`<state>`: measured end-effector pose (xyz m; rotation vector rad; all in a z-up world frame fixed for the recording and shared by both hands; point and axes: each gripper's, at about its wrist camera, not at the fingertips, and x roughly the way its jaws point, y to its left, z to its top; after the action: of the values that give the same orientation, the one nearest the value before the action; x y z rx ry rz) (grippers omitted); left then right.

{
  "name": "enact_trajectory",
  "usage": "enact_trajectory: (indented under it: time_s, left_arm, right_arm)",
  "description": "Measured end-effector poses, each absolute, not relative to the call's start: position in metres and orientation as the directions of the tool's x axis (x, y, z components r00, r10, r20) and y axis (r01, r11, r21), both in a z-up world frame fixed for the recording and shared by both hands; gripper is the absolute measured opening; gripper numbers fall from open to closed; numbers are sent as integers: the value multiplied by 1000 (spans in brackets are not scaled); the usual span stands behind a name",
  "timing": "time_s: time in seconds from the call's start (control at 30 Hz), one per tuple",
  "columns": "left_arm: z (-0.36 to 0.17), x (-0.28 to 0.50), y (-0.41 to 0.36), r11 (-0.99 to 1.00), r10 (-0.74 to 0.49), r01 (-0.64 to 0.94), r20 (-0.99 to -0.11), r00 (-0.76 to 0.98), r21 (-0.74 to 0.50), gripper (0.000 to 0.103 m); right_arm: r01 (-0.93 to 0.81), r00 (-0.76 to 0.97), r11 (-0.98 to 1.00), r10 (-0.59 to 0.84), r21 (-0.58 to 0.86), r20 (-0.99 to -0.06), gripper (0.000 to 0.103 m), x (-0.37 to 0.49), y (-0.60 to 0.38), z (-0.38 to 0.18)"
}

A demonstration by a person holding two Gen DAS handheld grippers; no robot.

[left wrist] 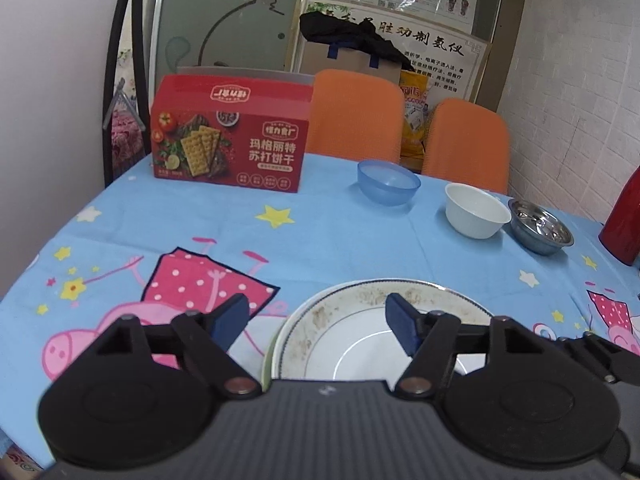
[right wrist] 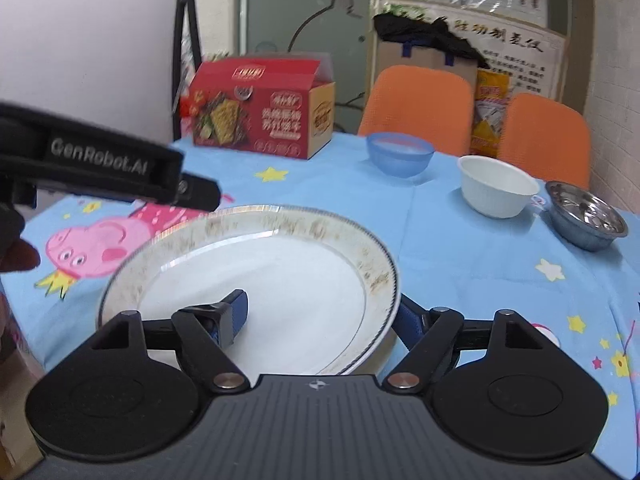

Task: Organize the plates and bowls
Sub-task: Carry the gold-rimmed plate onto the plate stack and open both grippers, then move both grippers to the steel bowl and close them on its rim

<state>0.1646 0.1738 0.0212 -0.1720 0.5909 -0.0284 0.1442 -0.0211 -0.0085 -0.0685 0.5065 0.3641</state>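
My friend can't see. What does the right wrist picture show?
The right gripper straddles the rim of a white plate, one finger above and one below. Behind it on the blue cartoon tablecloth sit a blue bowl, white bowl and metal bowl.

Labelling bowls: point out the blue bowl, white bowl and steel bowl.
blue bowl [left wrist: 387, 188]: left wrist view, front wall.
white bowl [left wrist: 474, 216]: left wrist view, outer wall.
steel bowl [right wrist: 586, 222]: right wrist view, inner base.

A white plate [right wrist: 256, 276] is edged with a blue line and speckled brown; the tablecloth [left wrist: 328, 236] is printed light blue with pink pigs and yellow stars.
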Motion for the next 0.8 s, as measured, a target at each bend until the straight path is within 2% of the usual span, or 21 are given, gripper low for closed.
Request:
enact_trajectory:
  time_s: [0.13, 0.33, 0.63, 0.8]
  left_arm:
    - [21, 169, 169, 983, -82, -27, -565, 821, -182, 68]
    - [22, 169, 152, 986, -103, 9, -570, 815, -165, 73]
    - [25, 190, 107, 984, -170, 99, -599, 783, -149, 73]
    - [33, 214, 71, 977, -211, 176, -619, 756, -118, 74]
  right_arm:
    - [-406, 791, 909, 401, 95, -463, 103, 143, -28, 0]
    - [-377, 797, 917, 392, 129, -459, 103, 148, -46, -1]
    - [-151, 834, 954, 264, 260, -484, 103, 173, -132, -3]
    - [-51, 815, 970, 177, 236, -552, 103, 195, -175, -2]
